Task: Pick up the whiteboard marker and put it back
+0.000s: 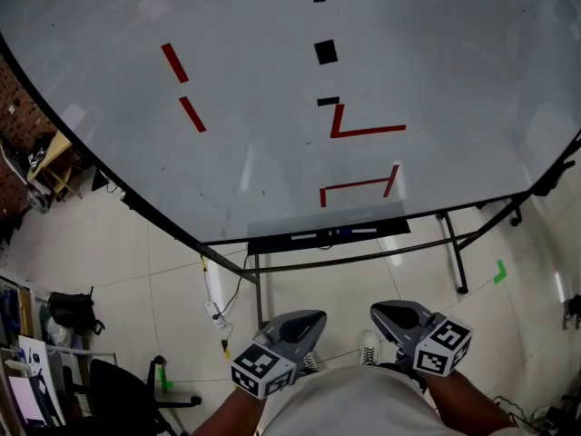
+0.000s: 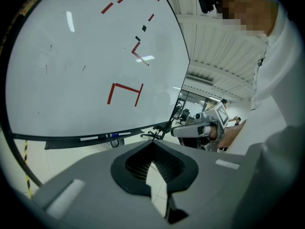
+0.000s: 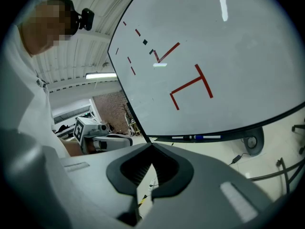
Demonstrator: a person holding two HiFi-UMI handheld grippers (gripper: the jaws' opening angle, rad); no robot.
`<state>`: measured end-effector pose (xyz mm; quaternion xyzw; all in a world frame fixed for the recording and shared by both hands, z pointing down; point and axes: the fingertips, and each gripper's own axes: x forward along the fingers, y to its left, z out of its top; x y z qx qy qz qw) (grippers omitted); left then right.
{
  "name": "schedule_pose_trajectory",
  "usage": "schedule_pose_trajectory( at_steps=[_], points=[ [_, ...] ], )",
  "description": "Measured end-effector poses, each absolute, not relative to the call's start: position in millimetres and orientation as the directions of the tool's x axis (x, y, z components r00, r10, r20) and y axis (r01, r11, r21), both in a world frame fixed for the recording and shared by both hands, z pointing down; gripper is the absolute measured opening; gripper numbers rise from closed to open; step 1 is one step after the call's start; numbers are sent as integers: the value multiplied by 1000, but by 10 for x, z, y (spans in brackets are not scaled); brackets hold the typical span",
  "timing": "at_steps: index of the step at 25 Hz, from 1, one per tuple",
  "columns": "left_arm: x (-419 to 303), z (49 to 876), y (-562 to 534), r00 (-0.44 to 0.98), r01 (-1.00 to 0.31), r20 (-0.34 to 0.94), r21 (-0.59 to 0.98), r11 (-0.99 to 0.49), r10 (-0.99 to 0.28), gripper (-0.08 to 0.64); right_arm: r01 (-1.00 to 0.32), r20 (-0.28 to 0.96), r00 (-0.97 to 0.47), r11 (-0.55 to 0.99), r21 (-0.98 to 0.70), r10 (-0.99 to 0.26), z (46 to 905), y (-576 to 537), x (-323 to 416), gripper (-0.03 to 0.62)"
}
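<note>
whiteboard marker [image 1: 357,231]: white barrel, blue cap, on tray [image 1: 272,242], lower centre | left gripper [image 1: 314,318]: closed, empty | right gripper [image 1: 379,311]: closed, empty

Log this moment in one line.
phase: pre-reach | left gripper: shut, empty, low by body | right gripper: shut, empty, low by body | whiteboard markers: lying on tray under whiteboard, untouched

I list, top to bottom: whiteboard [image 1: 272,80], large, with red and black strokes. Dark tray [image 1: 272,242] under its lower edge, whiteboard marker [image 1: 349,232] lying lengthwise in it. Metal stand [image 1: 451,248] on a tiled floor. Left gripper [image 1: 307,320] and right gripper [image 1: 388,312], side by side and well short of the tray. Black chair [image 1: 118,393] at lower left.
</note>
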<state>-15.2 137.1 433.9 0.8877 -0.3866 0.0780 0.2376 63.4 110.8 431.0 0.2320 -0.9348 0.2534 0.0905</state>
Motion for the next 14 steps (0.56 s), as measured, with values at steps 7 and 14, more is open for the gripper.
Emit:
schedule_pose_trajectory(
  at_steps=[7, 14],
  points=[
    [-140, 4332, 1355, 693, -720, 325, 355, -596, -643, 15, -475, 294, -878, 767, -431, -378, 4328, 1123, 642, 0],
    [-138, 4319, 1349, 694, -719, 326, 354, -598, -642, 15, -469, 298, -880, 774, -426, -369, 4290, 1109, 619, 0]
  ],
)
